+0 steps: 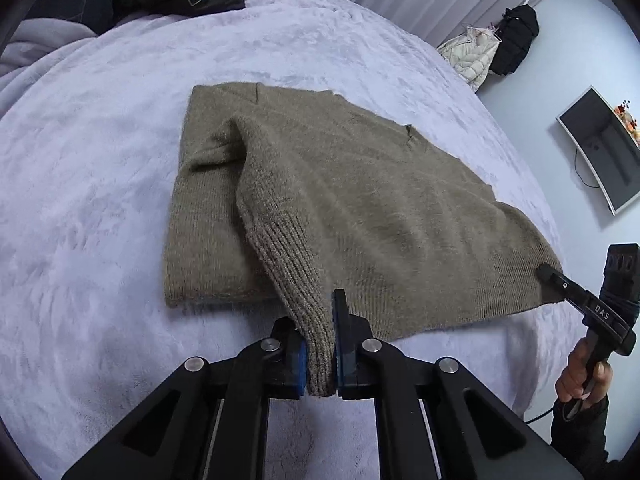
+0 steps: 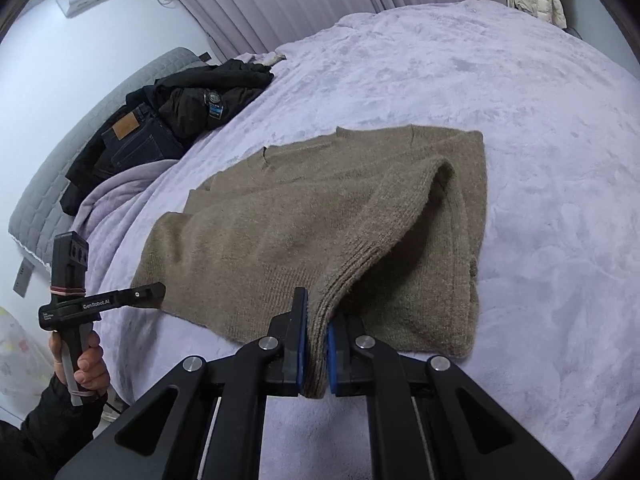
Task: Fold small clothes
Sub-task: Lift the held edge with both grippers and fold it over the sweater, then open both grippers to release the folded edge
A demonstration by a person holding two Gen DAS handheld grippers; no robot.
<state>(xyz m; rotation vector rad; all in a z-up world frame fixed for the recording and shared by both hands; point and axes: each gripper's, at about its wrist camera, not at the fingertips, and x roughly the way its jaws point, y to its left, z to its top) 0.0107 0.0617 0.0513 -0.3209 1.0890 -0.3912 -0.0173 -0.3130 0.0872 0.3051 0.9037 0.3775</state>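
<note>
A brown knit sweater (image 1: 384, 208) lies on the lilac bed cover, partly folded; it also shows in the right wrist view (image 2: 280, 240). My left gripper (image 1: 320, 360) is shut on a ribbed sleeve cuff (image 1: 308, 304), lifted off the sweater body. In the right wrist view my right gripper (image 2: 318, 356) is shut on a ribbed cuff (image 2: 340, 288) in the same way. The other gripper shows in each view: at the sweater's hem corner on the right (image 1: 548, 274) and at the left hem corner (image 2: 154, 294).
The lilac fleece bed cover (image 1: 100, 200) spreads all around. A pile of dark clothes and jeans (image 2: 168, 120) lies at the head of the bed. A monitor (image 1: 604, 148) and hanging jackets (image 1: 492, 48) stand against the wall beyond the bed.
</note>
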